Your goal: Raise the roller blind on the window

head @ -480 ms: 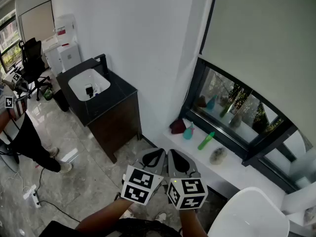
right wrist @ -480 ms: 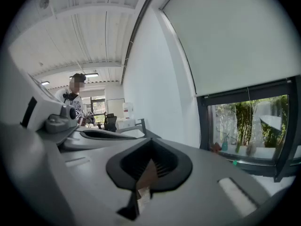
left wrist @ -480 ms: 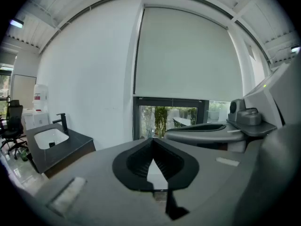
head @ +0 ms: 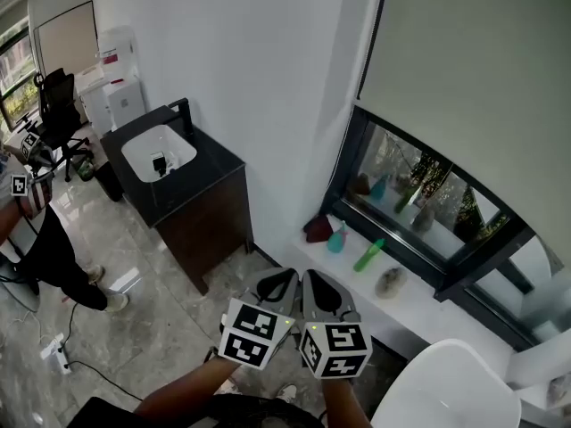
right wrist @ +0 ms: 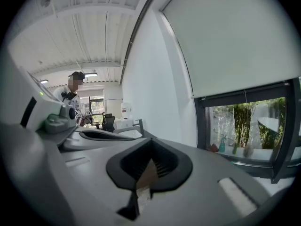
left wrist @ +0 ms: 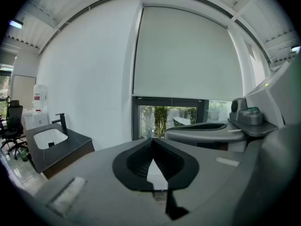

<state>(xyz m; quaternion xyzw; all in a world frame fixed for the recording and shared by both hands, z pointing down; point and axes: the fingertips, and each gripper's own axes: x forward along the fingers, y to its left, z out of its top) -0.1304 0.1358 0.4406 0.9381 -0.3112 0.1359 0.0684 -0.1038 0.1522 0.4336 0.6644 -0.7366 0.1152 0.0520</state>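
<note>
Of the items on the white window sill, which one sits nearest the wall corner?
The dark red object, at the white sill's left end; the teal bottle, green bottle and pale speckled lump line up rightward.

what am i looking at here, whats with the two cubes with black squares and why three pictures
No robot: a person holds a tool with a two-jaw claw in each hand, and the marked cubes are part of them. One picture comes from a camera on the person's head, looking down at the left claw and right claw. The other two come from cameras riding on each claw. Both claws are shut and empty. A roller blind hangs mostly down over the window; a green bottle and a teal bottle are on the sill.
</note>
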